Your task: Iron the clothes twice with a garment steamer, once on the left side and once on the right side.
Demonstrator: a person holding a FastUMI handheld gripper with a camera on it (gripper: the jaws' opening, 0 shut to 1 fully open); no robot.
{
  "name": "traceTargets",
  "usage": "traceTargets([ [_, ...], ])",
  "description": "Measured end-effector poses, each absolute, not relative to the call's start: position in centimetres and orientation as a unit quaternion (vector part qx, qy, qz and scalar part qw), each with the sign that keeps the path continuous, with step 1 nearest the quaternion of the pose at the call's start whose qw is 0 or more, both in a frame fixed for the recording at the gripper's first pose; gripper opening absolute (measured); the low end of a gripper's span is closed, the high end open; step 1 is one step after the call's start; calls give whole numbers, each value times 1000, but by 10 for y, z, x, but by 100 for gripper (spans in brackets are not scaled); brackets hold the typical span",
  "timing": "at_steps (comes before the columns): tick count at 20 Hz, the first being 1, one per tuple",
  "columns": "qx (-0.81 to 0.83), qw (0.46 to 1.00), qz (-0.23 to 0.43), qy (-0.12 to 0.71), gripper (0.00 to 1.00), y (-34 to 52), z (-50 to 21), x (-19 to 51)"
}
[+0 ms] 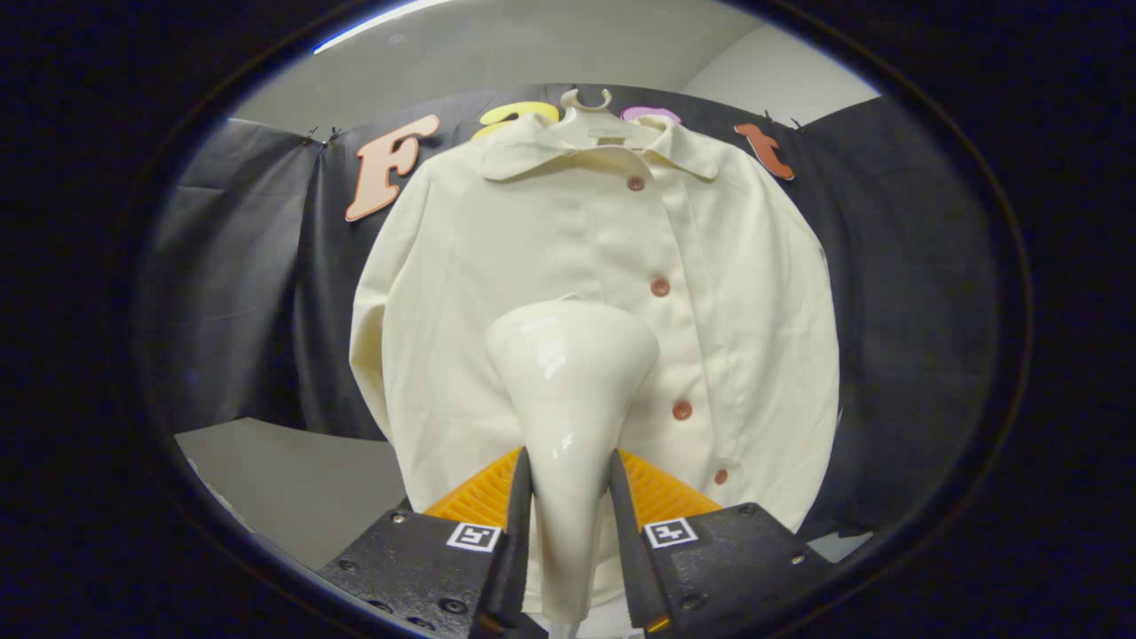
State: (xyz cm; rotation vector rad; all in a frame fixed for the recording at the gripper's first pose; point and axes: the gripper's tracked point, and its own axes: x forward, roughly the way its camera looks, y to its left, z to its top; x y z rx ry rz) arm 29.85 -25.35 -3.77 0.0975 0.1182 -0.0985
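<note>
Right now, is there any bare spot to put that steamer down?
Yes: the pale surface beside the shirt's sleeve, below the black cloth, lies bare. Straight ahead is crowded: the steamer, clamped in the gripper, points at the hanging shirt.

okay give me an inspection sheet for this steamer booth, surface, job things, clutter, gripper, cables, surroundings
Surface: pale grey floor or tabletop below the garment, bare where visible.
Job's things: cream button-front shirt with collar hanging on a pale plastic hanger; glossy cream funnel-shaped garment steamer, head pointing at the shirt front, beside the button row.
Clutter: nothing seen.
Grippers: gripper shut on the steamer's handle, both fingers pressing its sides.
Cables: nothing seen.
Surroundings: black cloth wall behind the shirt; pale ceiling above.
</note>
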Motion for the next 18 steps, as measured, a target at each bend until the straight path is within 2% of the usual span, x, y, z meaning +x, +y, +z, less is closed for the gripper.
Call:
traceTargets([
  [18, 34, 992, -43, 115, 45, -230, -158, 253],
])
